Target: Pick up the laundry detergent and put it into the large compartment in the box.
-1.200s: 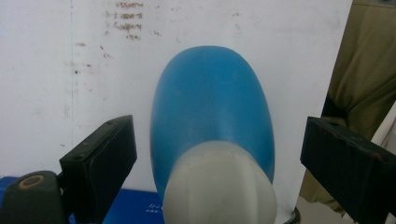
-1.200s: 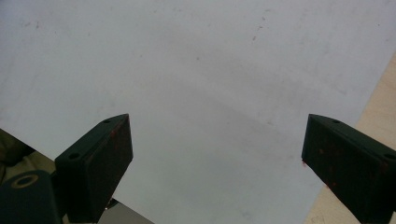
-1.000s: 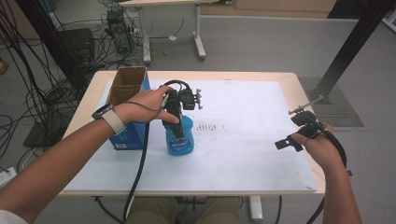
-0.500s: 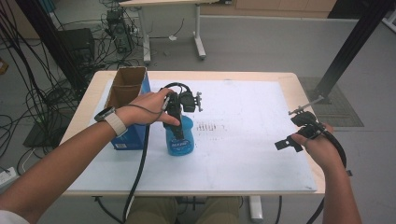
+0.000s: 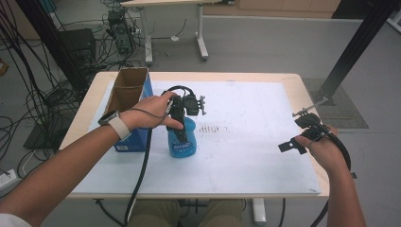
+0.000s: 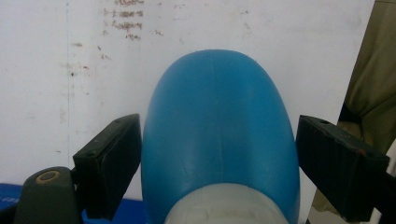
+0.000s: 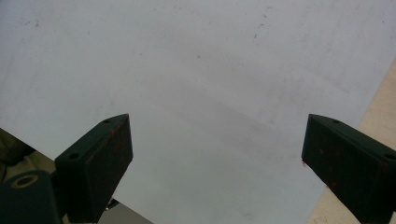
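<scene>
Left gripper view: my left gripper straddles blue plastic bottle, jaws just been closing, left pad touching, right pad gapped. Bottle upright mid-table beside blue cardboard box. I'd centre, squeeze evenly. Right gripper spread, empty.

One blue plastic bottle stands on one white-topped wooden table, beside one open blue cardboard box. Two black two-jaw grippers are counted, the left gripper and the right gripper, each held in one hand.
</scene>
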Demonstrator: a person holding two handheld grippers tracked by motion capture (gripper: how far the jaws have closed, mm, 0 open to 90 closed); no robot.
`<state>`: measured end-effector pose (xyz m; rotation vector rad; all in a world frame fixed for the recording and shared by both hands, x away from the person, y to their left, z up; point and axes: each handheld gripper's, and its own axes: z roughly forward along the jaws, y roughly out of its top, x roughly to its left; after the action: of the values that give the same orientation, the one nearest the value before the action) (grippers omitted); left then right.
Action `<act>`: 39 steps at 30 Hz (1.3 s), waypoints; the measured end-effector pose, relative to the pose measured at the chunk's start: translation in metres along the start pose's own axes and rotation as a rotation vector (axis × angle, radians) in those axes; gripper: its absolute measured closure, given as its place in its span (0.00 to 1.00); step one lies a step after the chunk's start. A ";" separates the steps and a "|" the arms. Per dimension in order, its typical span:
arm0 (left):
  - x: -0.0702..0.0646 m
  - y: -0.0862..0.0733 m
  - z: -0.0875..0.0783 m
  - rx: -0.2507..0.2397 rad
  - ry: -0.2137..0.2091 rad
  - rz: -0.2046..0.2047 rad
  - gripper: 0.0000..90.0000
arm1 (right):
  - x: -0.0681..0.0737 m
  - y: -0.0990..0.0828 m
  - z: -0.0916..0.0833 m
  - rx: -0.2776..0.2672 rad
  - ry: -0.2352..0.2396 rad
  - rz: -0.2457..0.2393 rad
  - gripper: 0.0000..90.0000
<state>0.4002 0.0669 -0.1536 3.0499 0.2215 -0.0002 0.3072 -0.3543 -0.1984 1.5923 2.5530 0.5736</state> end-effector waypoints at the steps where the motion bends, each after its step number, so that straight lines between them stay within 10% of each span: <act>1: 0.000 0.000 0.000 0.002 0.000 0.001 0.18 | 0.000 0.000 0.000 -0.001 -0.001 0.000 0.10; 39: -0.002 -0.004 0.003 -0.012 0.024 -0.002 0.31 | 0.001 -0.001 -0.001 -0.001 -0.003 0.000 0.10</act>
<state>0.3979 0.0703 -0.1570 3.0388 0.2258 0.0371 0.3056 -0.3546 -0.1974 1.5918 2.5499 0.5720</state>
